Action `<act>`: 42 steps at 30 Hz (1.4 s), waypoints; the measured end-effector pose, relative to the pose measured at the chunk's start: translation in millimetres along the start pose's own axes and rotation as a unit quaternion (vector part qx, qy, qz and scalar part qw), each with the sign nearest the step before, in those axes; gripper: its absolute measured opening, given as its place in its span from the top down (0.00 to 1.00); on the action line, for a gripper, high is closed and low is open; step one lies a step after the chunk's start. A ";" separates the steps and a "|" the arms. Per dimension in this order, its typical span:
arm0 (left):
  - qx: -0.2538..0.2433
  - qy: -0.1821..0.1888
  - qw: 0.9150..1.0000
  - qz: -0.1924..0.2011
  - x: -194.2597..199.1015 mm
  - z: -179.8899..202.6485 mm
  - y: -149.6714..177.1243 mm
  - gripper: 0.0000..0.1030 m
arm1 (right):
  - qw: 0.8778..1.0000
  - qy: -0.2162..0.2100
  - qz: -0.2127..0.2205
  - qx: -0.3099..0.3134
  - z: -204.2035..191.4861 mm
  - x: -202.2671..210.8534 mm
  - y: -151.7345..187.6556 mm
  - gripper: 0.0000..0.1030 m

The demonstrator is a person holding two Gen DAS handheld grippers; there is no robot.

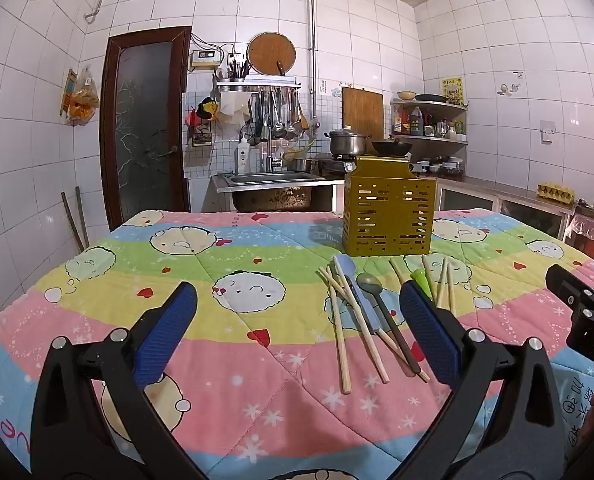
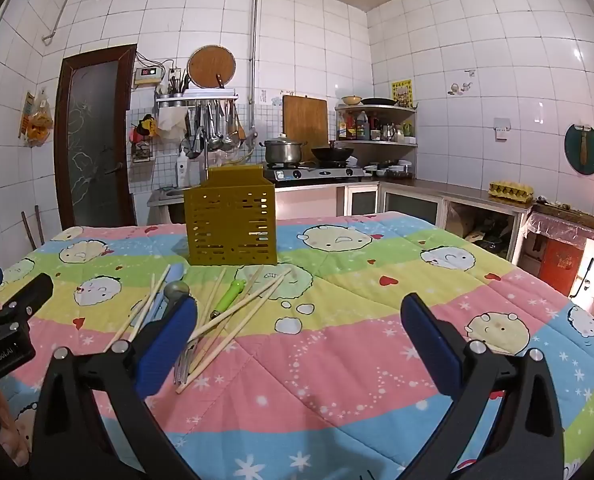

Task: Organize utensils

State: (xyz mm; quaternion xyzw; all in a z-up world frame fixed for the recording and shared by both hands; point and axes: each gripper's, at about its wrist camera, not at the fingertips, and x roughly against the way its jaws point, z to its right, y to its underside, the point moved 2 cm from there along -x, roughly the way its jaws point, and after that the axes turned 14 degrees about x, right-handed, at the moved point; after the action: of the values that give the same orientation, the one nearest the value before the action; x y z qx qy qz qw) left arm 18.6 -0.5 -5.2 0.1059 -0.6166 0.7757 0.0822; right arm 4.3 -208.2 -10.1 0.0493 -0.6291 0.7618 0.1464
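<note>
A yellow slotted utensil holder [image 1: 389, 210] [image 2: 231, 222] stands upright on the quilt-covered table. In front of it lie loose wooden chopsticks [image 1: 340, 332] [image 2: 233, 322], a light blue spoon [image 1: 355, 292], a dark spoon [image 1: 391, 320] and a green-handled fork [image 2: 227, 294]. My left gripper [image 1: 297, 328] is open and empty above the quilt, left of the utensils. My right gripper [image 2: 297, 340] is open and empty, right of the pile; its left finger [image 2: 165, 344] hides part of the spoons.
The colourful cartoon quilt [image 1: 237, 380] [image 2: 357, 360] covers the table. Behind stand a sink [image 1: 273, 178], a stove with a pot [image 2: 283, 150] and wok [image 2: 333, 154], a dark door [image 1: 143, 124] and counters along the right wall.
</note>
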 end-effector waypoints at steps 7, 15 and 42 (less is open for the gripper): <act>-0.001 0.000 1.000 0.001 0.3 0.8 0.2 0.05 | 1.000 0.002 0.002 -0.002 1.8 1.6 -0.7 0.04; 0.000 0.000 1.000 0.001 -0.1 0.2 0.0 0.05 | 1.000 0.003 0.003 -0.001 2.7 2.4 -1.7 0.04; -0.003 -0.003 1.000 -0.009 -8.7 1.2 3.4 0.05 | 1.000 0.006 0.008 0.012 -3.5 3.7 -0.3 0.04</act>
State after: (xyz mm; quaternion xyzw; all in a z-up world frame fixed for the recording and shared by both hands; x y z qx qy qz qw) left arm 26.2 -2.4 -10.5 0.1137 -0.6183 0.7727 0.0878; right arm 1.2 -204.1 -9.6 0.0414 -0.6192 0.7708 0.1437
